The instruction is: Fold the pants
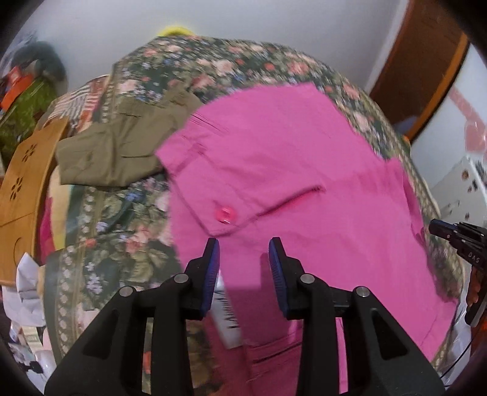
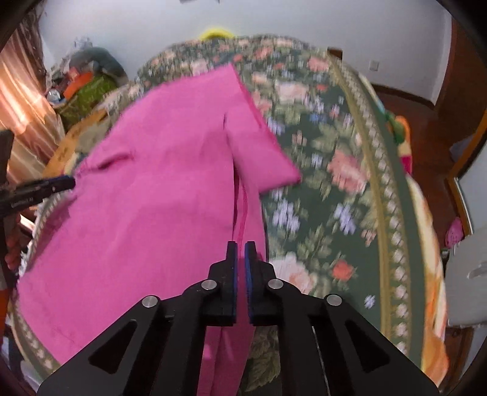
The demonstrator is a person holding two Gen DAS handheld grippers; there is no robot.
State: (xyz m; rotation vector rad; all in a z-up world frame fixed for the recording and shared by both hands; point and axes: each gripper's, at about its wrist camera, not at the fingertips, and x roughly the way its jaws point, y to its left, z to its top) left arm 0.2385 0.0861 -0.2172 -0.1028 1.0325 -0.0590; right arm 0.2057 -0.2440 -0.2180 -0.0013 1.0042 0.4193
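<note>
While your left gripper gapes empty, right gripper pinches one pink pants; one olive garment beside.

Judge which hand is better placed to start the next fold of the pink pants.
Right, probably. The right tool sits nearly closed on a seamed edge of the pink pants, ready to lift it. The left tool stands open above the waist by the button, seemingly gripping nothing.

Pale wall, floral bedspread

Pink pants – green floral bedspread
</note>
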